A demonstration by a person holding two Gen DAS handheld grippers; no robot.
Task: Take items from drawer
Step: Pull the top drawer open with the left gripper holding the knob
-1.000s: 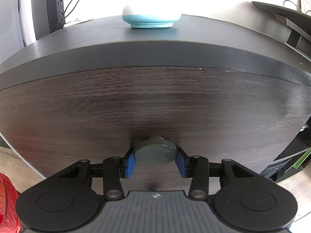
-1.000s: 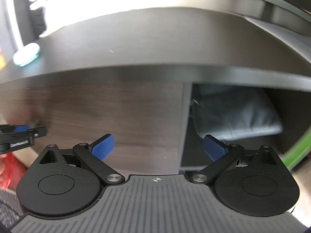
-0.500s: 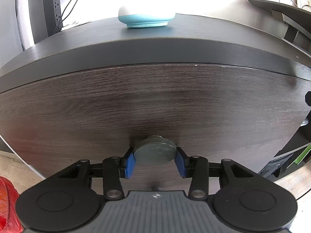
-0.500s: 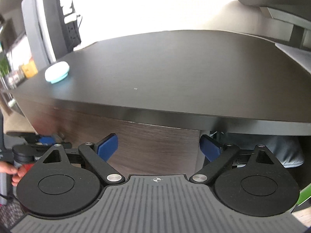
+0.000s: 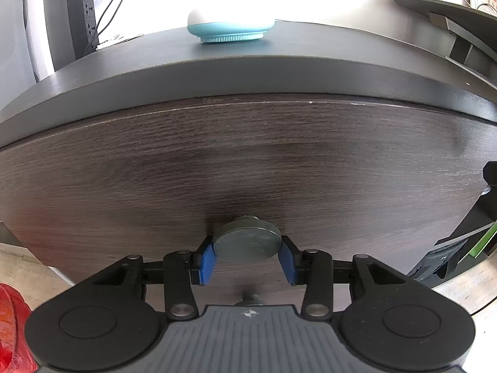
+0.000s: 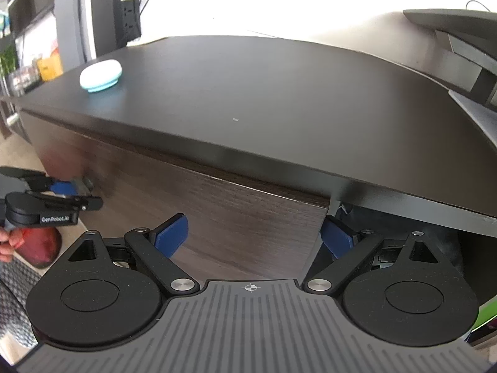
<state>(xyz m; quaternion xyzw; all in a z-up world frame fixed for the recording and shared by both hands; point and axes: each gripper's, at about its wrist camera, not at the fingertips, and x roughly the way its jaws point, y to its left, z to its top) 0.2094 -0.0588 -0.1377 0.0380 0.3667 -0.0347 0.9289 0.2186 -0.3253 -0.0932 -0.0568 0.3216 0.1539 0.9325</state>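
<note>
The drawer front [image 5: 248, 168] is dark wood grain under a black desk top [image 5: 248, 74]. My left gripper [image 5: 247, 259] is shut on the round grey drawer knob [image 5: 247, 244], blue pads pressing its two sides. In the right wrist view the left gripper [image 6: 66, 186] shows at the far left, at the knob on the drawer front [image 6: 217, 214]. My right gripper [image 6: 253, 236] is open and empty, in front of the drawer's right corner. The drawer's inside is hidden.
A white and teal round device [image 5: 231, 29] [image 6: 100, 75] sits on the desk top. An open space with a dark bag [image 6: 435, 242] lies right of the drawer. A red object [image 5: 12, 326] is low at the left. A power strip and cables [image 5: 93, 21] stand behind.
My right gripper has risen and pulled back, so the desk top shows from above. My left gripper stays shut on the knob; the gap line above the drawer front looks slightly wider.
</note>
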